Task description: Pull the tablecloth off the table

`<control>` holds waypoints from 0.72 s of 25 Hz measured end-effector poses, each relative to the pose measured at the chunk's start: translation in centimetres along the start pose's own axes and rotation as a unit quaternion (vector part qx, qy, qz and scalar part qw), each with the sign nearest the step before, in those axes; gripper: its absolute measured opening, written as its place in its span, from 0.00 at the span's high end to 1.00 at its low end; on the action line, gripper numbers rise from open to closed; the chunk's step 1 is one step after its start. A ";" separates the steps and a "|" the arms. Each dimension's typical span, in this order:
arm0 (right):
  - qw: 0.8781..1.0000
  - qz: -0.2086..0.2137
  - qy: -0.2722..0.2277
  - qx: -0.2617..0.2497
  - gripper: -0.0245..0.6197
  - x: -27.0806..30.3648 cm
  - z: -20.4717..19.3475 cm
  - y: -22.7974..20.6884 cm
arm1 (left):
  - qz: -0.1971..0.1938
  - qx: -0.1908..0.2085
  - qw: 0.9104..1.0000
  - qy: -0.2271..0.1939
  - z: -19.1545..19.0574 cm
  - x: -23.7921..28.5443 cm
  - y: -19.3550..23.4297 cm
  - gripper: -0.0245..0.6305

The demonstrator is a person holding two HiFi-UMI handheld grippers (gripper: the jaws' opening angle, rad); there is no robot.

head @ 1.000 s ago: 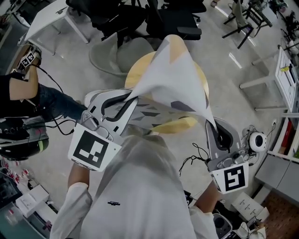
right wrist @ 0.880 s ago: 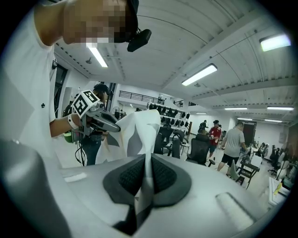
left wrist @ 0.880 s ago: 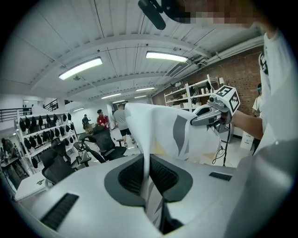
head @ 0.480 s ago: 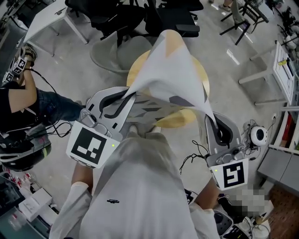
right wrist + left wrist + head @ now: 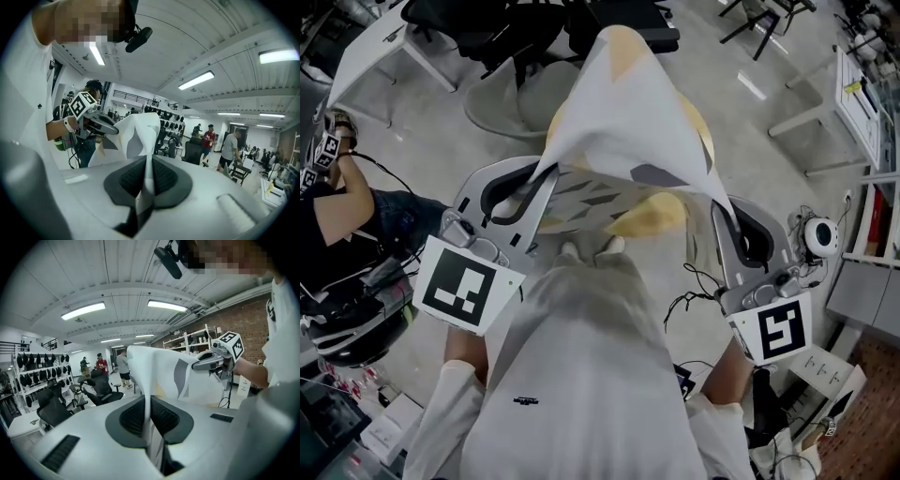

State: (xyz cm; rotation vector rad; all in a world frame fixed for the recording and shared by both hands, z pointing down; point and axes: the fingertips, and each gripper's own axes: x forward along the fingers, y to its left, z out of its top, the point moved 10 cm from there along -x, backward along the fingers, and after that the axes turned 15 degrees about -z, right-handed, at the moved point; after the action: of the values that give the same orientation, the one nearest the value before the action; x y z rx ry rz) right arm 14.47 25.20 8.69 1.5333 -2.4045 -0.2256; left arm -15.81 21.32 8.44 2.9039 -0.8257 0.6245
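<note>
- The step in hand looks like the pull itself: the tablecloth (image 5: 628, 122) is pinched at two points on its near edge and raised, so it rises in a tent above the round wooden worktop (image 5: 661, 214).
- The left claw (image 5: 546, 180) is clamped almost fully together. In the left gripper view the claw (image 5: 149, 416) has a thin fold of the tablecloth (image 5: 154, 366) squeezed between its dark pads.
- The right claw (image 5: 719, 214) is likewise nearly closed. In the right gripper view the claw (image 5: 149, 180) nips the tablecloth (image 5: 136, 133) in the same way.
- The far part of the cloth lies over the worktop and reaches past its far rim, while a crescent of bare wood shows at the near side beneath the lifted edge.
- I judge the task partly done, since much of the cloth is over the worktop.
- The next move, as I read it, calls for drawing both claws back towards the person's body evenly, with both grips held firm, until the far hem slides clear of the wood.
- The cloth is thin and limp, pale white with grey angular shapes and soft yellow patches, and it folds sharply where it is nipped.
</note>
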 end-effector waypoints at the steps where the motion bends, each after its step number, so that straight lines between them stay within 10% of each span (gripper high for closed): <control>1: 1.000 -0.001 -0.001 0.001 0.93 -0.1 0.0 0.0 | -0.002 0.000 1.000 -0.001 0.0 -0.1 0.1 0.93; 18: 1.000 0.007 -0.007 0.001 0.93 -0.6 0.1 0.3 | 0.006 0.012 1.000 -0.010 0.6 -0.6 -0.2 0.93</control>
State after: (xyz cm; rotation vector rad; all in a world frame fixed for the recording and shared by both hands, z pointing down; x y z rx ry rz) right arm 14.40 25.90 8.58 1.5208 -2.4273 -0.2315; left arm -15.97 21.76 7.70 2.9332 -0.8444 0.6099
